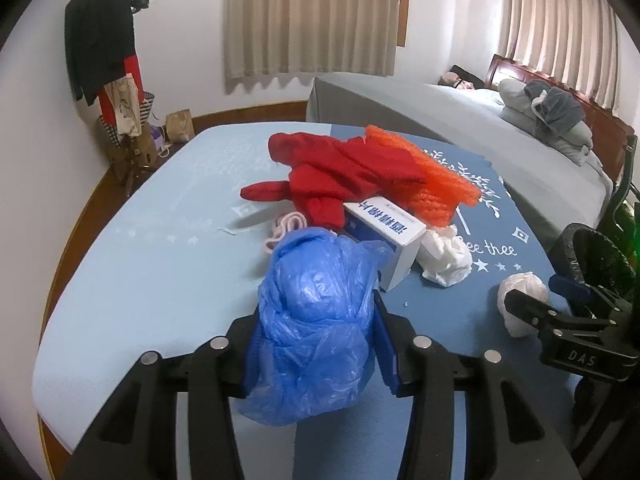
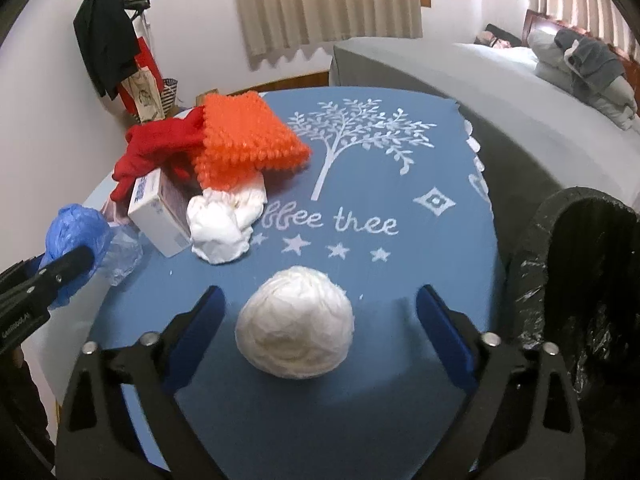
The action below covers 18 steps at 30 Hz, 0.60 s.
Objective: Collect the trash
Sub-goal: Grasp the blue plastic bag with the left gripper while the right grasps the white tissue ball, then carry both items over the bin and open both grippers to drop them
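My left gripper (image 1: 316,340) is shut on a crumpled blue plastic bag (image 1: 316,312), which bulges out between its fingers; the bag also shows in the right wrist view (image 2: 74,240). My right gripper (image 2: 320,312) is open, with its fingers on either side of a white crumpled ball (image 2: 296,328) on the blue mat (image 2: 380,184), not touching it. The ball also shows in the left wrist view (image 1: 520,300). A second white wad (image 2: 224,224) lies by a white box (image 2: 160,216). A bin lined with a black bag (image 2: 584,280) stands at the right.
A red garment (image 1: 344,176) and an orange knobbly cloth (image 1: 432,176) lie at the back of the mat. A pink cord (image 1: 286,226) lies by the box. A bed (image 1: 460,128) is behind the table and a coat rack (image 1: 104,40) at the left wall.
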Each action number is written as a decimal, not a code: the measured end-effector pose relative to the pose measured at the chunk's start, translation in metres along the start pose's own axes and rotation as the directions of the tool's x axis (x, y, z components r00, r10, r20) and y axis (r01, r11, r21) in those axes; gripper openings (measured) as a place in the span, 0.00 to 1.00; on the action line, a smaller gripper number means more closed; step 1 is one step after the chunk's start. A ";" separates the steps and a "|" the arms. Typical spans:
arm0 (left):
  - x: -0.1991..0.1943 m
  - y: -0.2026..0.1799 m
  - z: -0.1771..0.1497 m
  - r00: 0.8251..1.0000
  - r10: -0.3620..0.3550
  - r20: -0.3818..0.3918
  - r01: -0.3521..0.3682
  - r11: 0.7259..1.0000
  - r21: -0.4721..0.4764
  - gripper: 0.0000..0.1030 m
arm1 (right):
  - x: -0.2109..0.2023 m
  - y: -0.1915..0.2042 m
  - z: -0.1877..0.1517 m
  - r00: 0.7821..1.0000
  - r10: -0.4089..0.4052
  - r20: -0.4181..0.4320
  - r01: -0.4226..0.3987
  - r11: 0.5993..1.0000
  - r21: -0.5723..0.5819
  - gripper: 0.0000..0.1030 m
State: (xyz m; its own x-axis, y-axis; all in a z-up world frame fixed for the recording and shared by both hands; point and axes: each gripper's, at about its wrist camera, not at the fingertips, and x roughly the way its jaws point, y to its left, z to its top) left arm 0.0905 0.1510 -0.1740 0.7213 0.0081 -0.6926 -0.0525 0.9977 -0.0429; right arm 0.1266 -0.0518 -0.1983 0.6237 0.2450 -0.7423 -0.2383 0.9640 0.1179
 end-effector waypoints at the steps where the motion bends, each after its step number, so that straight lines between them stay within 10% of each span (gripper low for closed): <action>1: 0.000 0.000 0.000 1.000 0.000 -0.002 0.000 1.000 -0.001 0.45 | 0.001 0.001 0.000 1.000 0.009 -0.008 -0.009 1.000 -0.004 0.72; 5: -0.002 -0.002 -0.001 1.000 0.000 0.001 0.000 1.000 0.003 0.45 | 0.003 0.001 -0.002 0.996 0.074 -0.044 -0.073 0.997 0.004 0.43; 18: -0.026 -0.036 0.021 0.997 -0.046 0.070 0.042 0.998 0.052 0.45 | -0.068 -0.023 0.022 0.992 0.057 0.114 -0.063 0.997 0.049 0.39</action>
State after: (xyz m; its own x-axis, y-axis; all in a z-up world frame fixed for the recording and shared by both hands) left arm 0.0883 0.1165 -0.1393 0.7693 -0.0328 -0.6380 0.0138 0.9993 -0.0346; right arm 0.1061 -0.0880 -0.1355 0.6897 0.3101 -0.6543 -0.2408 0.9504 0.1967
